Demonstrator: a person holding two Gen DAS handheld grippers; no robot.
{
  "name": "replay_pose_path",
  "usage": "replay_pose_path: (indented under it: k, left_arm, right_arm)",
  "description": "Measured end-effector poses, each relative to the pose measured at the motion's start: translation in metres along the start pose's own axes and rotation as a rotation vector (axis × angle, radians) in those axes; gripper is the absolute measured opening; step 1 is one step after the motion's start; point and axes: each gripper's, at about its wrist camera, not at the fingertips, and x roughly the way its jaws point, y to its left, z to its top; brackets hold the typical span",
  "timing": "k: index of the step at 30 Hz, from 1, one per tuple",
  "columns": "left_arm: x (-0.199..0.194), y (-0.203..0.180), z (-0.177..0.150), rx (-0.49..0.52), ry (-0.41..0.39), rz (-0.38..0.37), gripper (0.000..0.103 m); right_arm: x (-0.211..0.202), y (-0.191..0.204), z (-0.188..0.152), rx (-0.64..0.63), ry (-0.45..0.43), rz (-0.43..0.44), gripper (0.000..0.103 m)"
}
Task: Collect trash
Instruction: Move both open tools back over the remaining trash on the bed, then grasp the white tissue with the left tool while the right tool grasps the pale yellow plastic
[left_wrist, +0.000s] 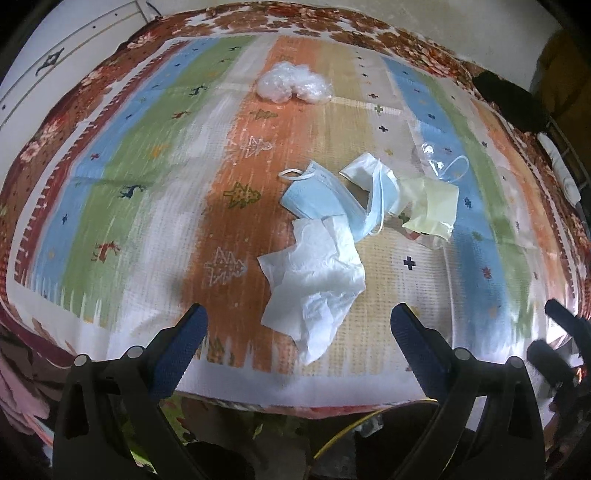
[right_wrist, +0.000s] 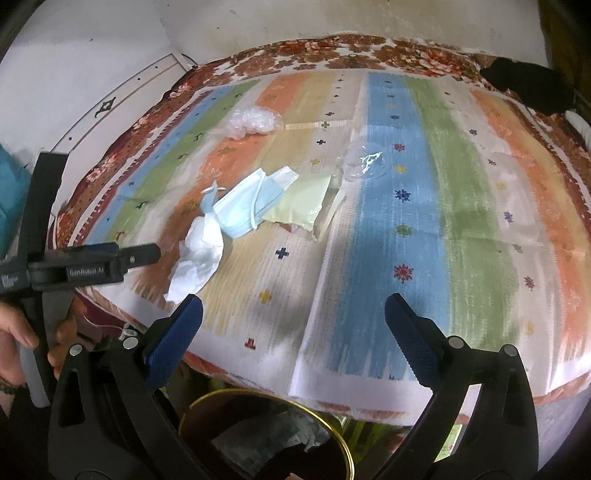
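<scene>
Trash lies on a striped cloth (left_wrist: 122, 192). A crumpled white tissue (left_wrist: 314, 280) is nearest, with a blue face mask (left_wrist: 325, 201) behind it. To the right are a pale yellow wrapper (left_wrist: 430, 208) and clear plastic (left_wrist: 434, 158). A crumpled clear bag (left_wrist: 293, 83) sits far back. My left gripper (left_wrist: 299, 317) is open just short of the tissue, nothing between its fingers. My right gripper (right_wrist: 294, 302) is open over bare cloth, right of the tissue (right_wrist: 199, 254) and mask (right_wrist: 243, 210). A clear plastic cup (right_wrist: 364, 162) lies further back.
A dark bin with a gold rim (right_wrist: 343, 443) stands below the table's near edge and holds some trash. One finger of the left gripper (right_wrist: 144, 254) and a hand (right_wrist: 14, 332) show at the left. A black object (right_wrist: 528, 85) lies at the far right corner.
</scene>
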Motion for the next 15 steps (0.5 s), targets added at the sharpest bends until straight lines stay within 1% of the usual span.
replay_pose_path:
  k: [8, 12, 15]
  left_arm:
    - [0.017, -0.002, 0.008, 0.035, 0.041, 0.016, 0.097]
    - [0.024, 0.000, 0.012, 0.035, 0.062, 0.025, 0.096]
    - [0.030, 0.002, 0.015, 0.028, 0.085, 0.011, 0.094]
  right_arm:
    - [0.023, -0.013, 0.024, 0.030, 0.025, -0.012, 0.093]
    - [0.032, -0.013, 0.039, 0.045, 0.025, 0.004, 0.093]
    - [0.040, -0.009, 0.049, 0.044, 0.024, 0.013, 0.092]
